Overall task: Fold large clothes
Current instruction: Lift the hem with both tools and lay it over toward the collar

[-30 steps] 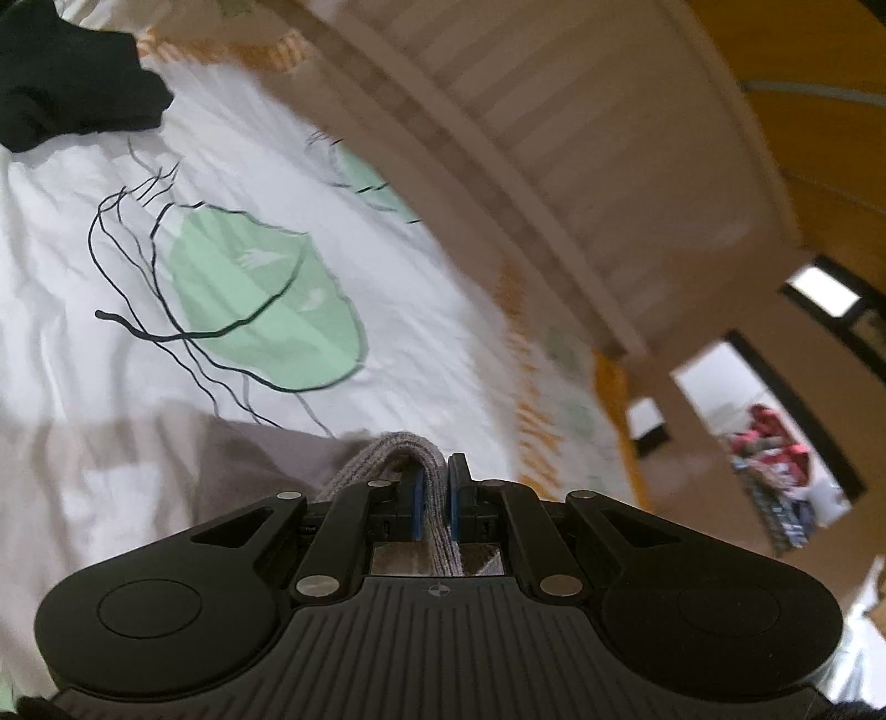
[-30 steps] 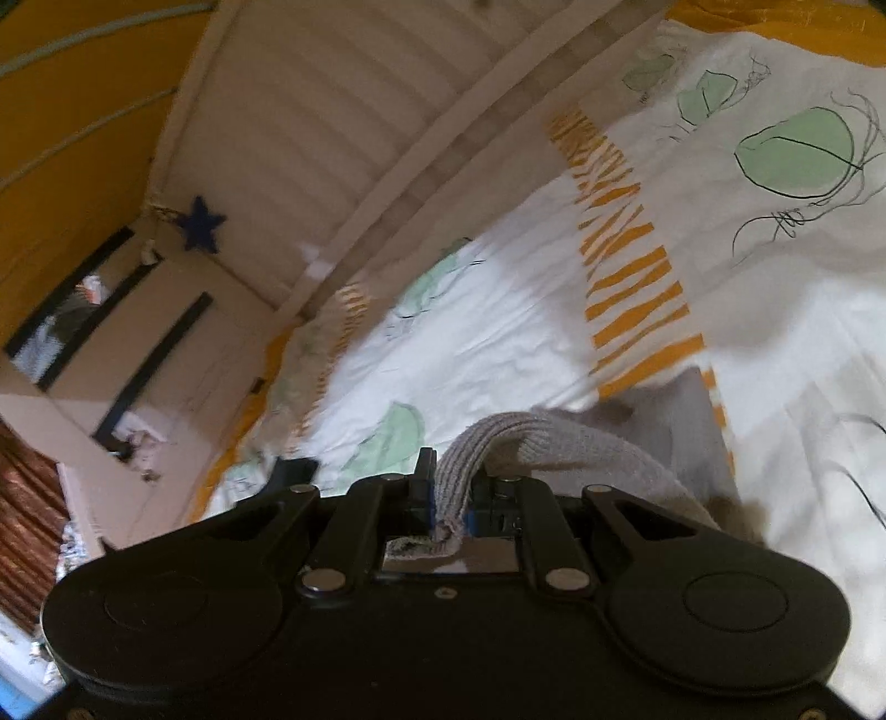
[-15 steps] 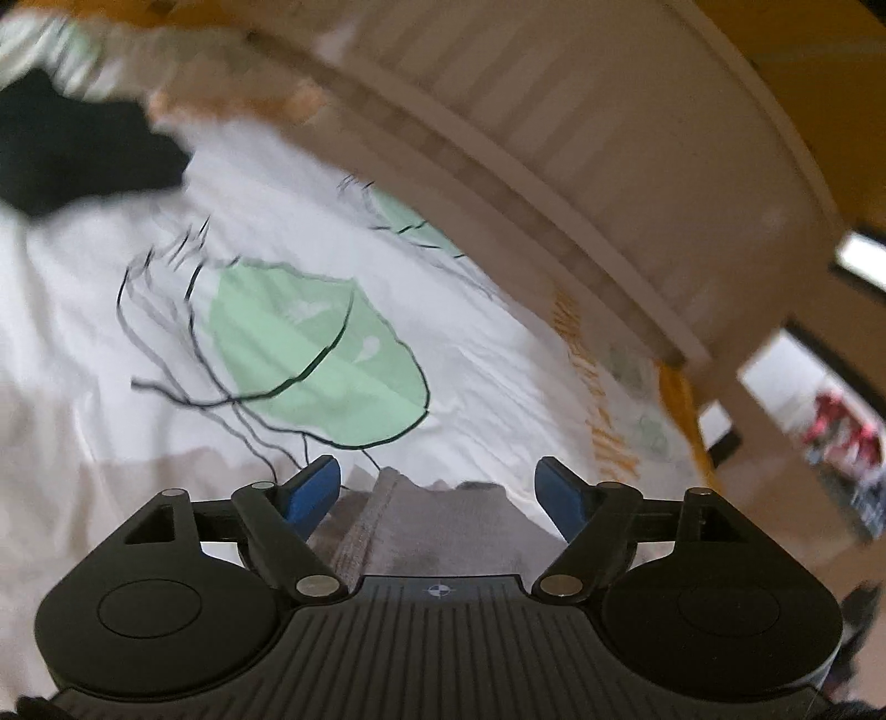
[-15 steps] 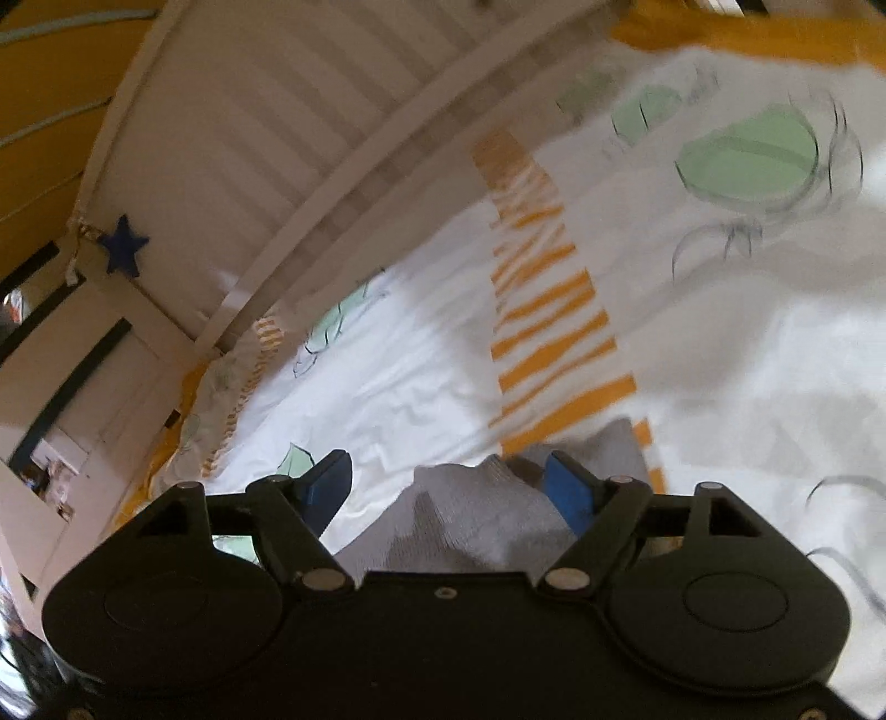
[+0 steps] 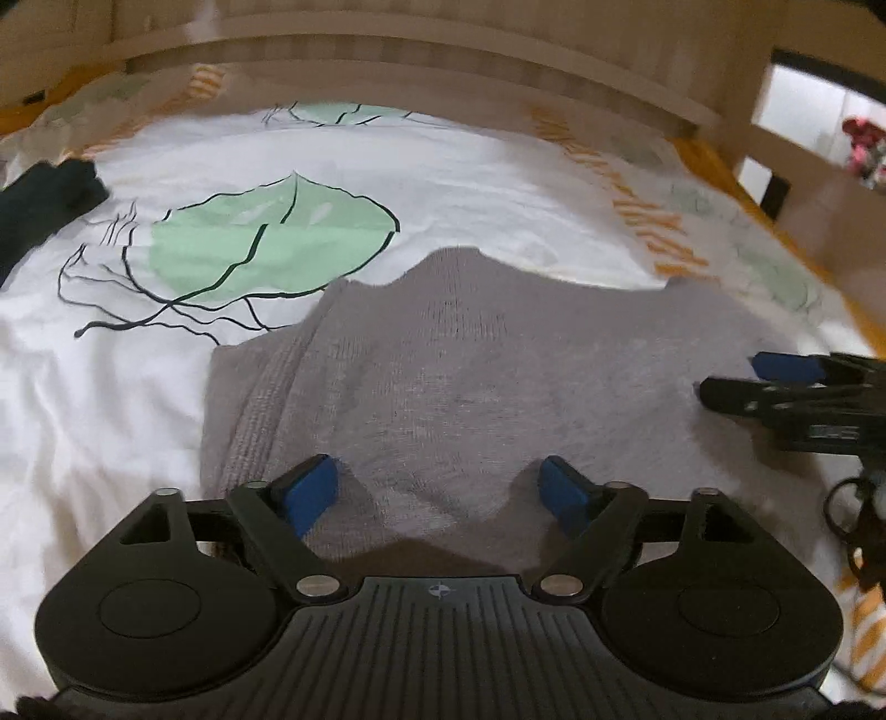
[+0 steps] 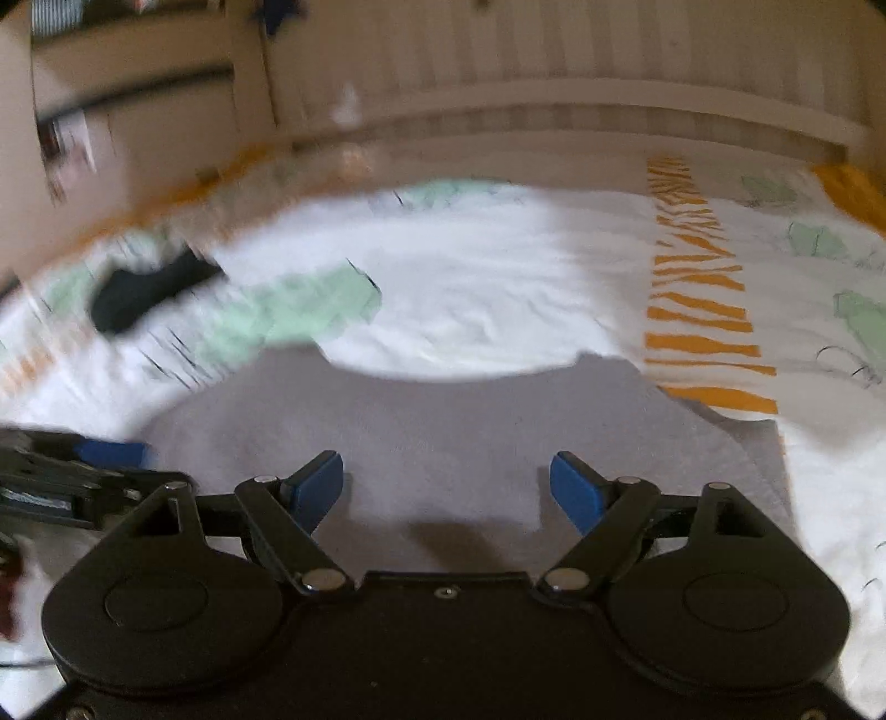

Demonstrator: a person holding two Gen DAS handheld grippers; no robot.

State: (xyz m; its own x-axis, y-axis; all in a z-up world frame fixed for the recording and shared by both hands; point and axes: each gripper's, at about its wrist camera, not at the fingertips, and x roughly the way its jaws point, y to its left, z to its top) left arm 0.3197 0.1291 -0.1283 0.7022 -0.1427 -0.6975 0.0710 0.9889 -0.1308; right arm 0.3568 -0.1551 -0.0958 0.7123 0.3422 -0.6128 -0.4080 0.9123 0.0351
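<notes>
A grey knit garment [image 5: 470,376] lies spread flat on the white printed bedsheet [image 5: 111,421]; it also shows in the right wrist view [image 6: 443,432]. My left gripper [image 5: 440,487] is open and empty just above the garment's near part. My right gripper [image 6: 446,487] is open and empty over the same garment. The right gripper shows at the right edge of the left wrist view [image 5: 786,382], and the left gripper at the left edge of the right wrist view [image 6: 83,471].
A dark piece of clothing [image 5: 44,199] lies at the far left of the bed; it also shows in the right wrist view [image 6: 149,293]. A slatted wooden headboard [image 5: 443,50] runs along the far side. An orange striped band [image 6: 698,299] crosses the sheet.
Both grippers were shut on the grey garment's ribbed edge a second ago. They opened, let it go, and pulled back and levelled out; the garment now lies flat.
</notes>
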